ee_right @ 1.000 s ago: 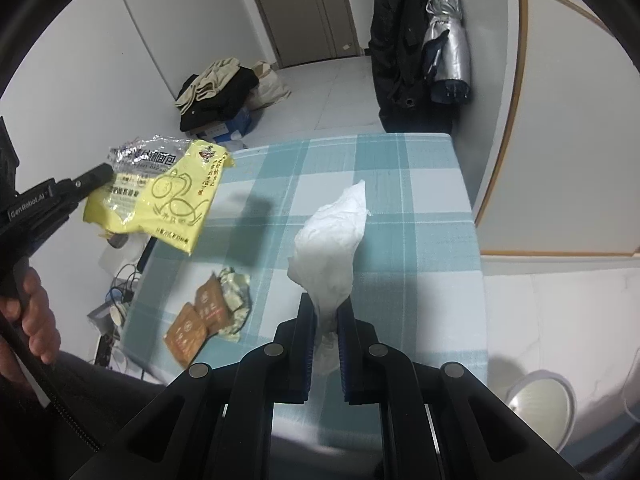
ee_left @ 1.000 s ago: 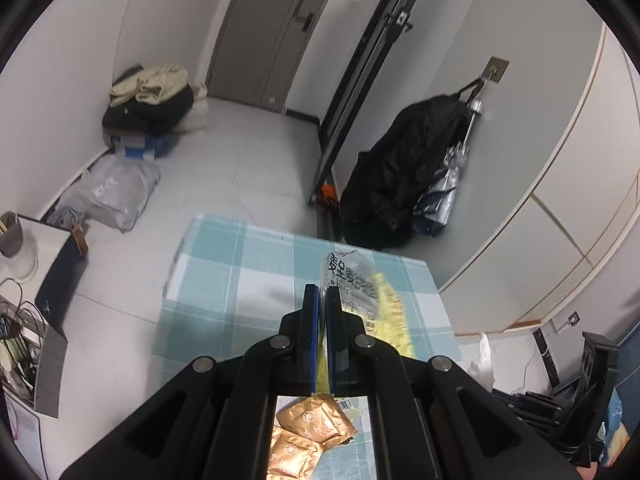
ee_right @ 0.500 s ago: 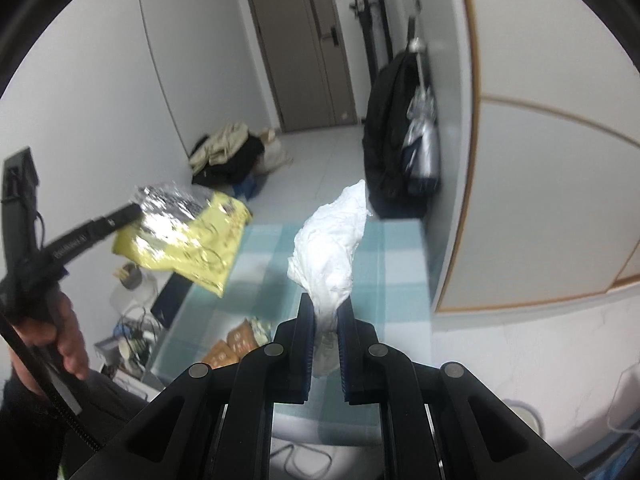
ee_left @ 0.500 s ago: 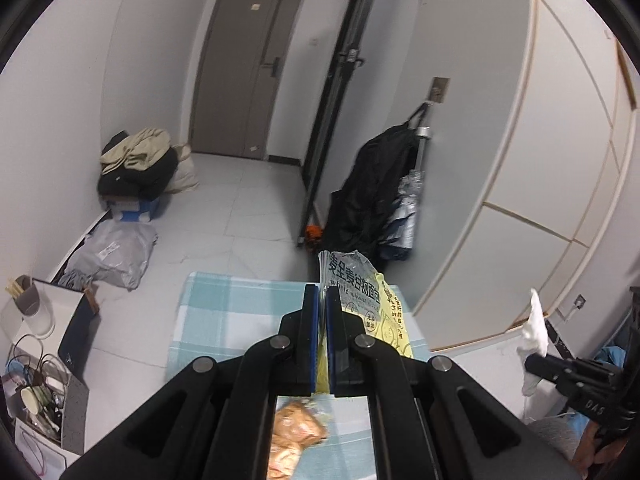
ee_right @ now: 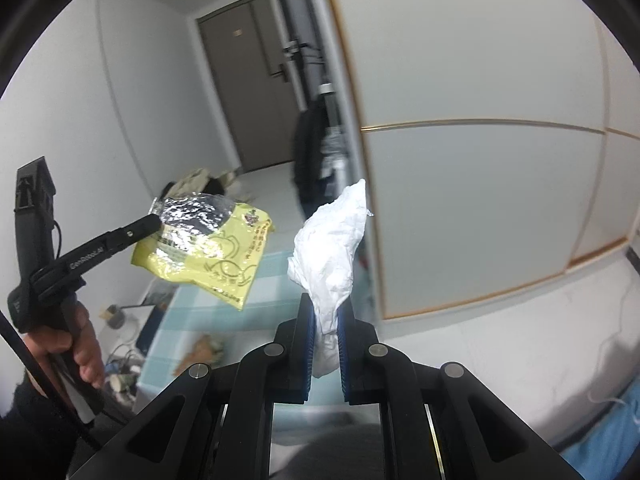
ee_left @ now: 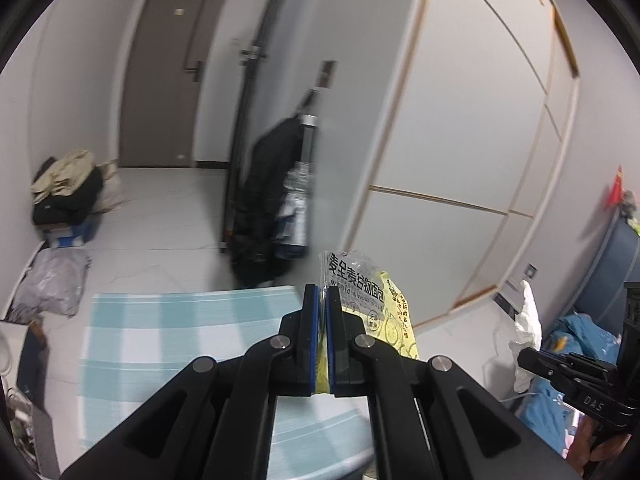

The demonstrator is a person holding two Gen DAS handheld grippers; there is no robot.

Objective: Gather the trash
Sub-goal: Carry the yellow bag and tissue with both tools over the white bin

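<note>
My left gripper [ee_left: 323, 294] is shut on a yellow and clear bread wrapper [ee_left: 372, 300] and holds it in the air past the right end of the checked table [ee_left: 168, 340]. It also shows in the right wrist view [ee_right: 154, 222], with the wrapper [ee_right: 212, 252] hanging from it. My right gripper [ee_right: 325, 304] is shut on a crumpled white tissue [ee_right: 332, 244], held up in the air. That tissue [ee_left: 528, 332] and gripper [ee_left: 520, 356] also show at the right of the left wrist view. Brown snack packets [ee_right: 202, 350] lie on the table [ee_right: 188, 316] below.
White cabinet doors [ee_left: 460, 140] fill the right side. A black coat and bag [ee_left: 272, 204] hang by the dark door frame. Clothes on a box [ee_left: 68, 192] and a grey bag [ee_left: 52, 284] lie on the floor at left. Blue bedding [ee_left: 580, 336] is at far right.
Both grippers have risen and swung to the right with their loads. The table now sits lower and further left in both views, and the brown packets have left the left wrist view.
</note>
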